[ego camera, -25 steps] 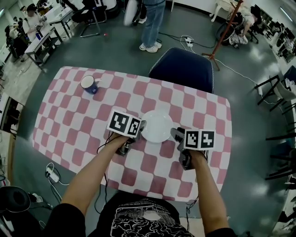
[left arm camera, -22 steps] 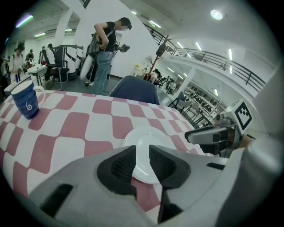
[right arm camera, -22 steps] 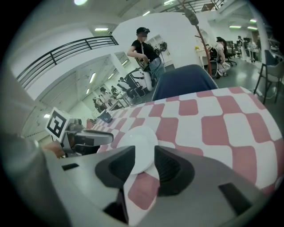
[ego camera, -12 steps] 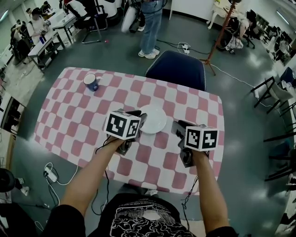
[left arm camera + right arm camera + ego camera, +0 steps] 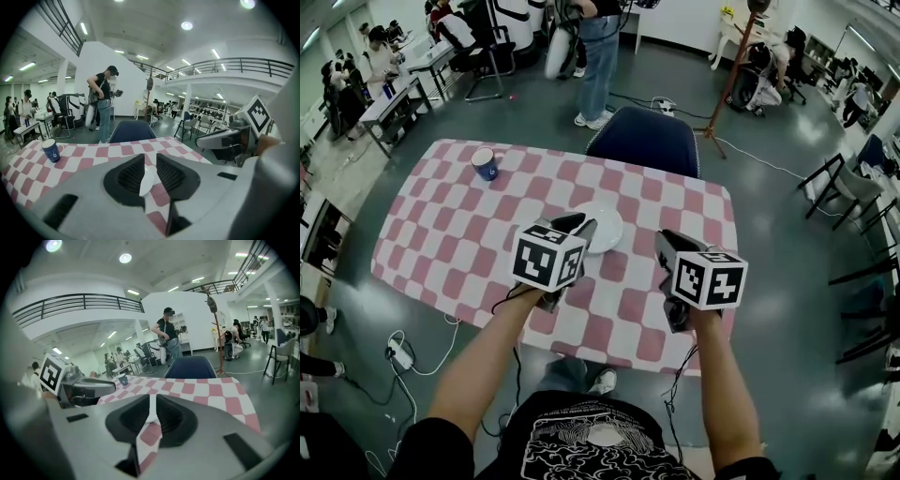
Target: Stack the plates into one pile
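Note:
A white plate pile (image 5: 602, 228) rests near the middle of the pink-and-white checked table (image 5: 459, 239). My left gripper (image 5: 580, 226) hangs above the pile's left edge, lifted clear of the table. Its jaws are closing, with nothing gripped; in the left gripper view (image 5: 150, 160) the plate (image 5: 146, 181) shows through the gap, down on the table. Right of the pile my right gripper (image 5: 662, 244) is also raised. Its jaws are closing to a thin slit (image 5: 151, 401) with nothing between them; a sliver of the plate (image 5: 151, 418) shows beyond.
A blue paper cup (image 5: 485, 163) stands at the table's far left corner. A dark blue chair (image 5: 644, 141) is pushed in at the far side. A person (image 5: 598, 52) stands beyond the table, and cables lie on the floor by the near left edge.
Both grippers have risen off the table and away from the plate pile, which stays on the table. The right jaws have narrowed visibly.

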Motion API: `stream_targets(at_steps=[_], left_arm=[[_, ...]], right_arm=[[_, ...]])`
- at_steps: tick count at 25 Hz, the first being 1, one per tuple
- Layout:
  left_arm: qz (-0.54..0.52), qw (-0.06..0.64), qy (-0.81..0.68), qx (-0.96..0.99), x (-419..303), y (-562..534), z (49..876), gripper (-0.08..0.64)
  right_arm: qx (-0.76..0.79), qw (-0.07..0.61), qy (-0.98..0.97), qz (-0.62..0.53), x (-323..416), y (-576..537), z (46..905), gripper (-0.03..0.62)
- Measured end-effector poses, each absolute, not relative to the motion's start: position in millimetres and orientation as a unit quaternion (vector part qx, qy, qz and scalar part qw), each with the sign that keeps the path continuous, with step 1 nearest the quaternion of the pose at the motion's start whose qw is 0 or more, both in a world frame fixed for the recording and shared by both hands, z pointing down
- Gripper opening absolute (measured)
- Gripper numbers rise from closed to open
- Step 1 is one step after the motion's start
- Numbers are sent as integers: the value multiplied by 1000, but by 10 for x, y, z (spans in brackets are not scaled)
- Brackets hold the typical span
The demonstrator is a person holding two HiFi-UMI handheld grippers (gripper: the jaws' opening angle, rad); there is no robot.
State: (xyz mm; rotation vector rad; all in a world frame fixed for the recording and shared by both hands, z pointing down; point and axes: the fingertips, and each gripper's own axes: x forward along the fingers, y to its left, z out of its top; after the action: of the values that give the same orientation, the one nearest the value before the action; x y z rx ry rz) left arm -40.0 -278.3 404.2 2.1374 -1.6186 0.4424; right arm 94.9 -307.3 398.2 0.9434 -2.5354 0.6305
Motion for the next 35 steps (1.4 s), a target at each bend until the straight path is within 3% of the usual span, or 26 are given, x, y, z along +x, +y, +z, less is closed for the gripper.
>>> stream_targets(at_steps=[12,24,35], left_arm=[[136,127,-618,764,-377,-2538,3488,3],[136,75,-625,765,-695,-2246,3328,3],[132,70,-621,769,-785,-2088,3348,3]], right_arm=[[378,128,-900,177,1192,-2886,3535,6],[416,113,-895,115,1007,-2571,3340,5],[435,109,-887,106,988,-2391,3296,5]])
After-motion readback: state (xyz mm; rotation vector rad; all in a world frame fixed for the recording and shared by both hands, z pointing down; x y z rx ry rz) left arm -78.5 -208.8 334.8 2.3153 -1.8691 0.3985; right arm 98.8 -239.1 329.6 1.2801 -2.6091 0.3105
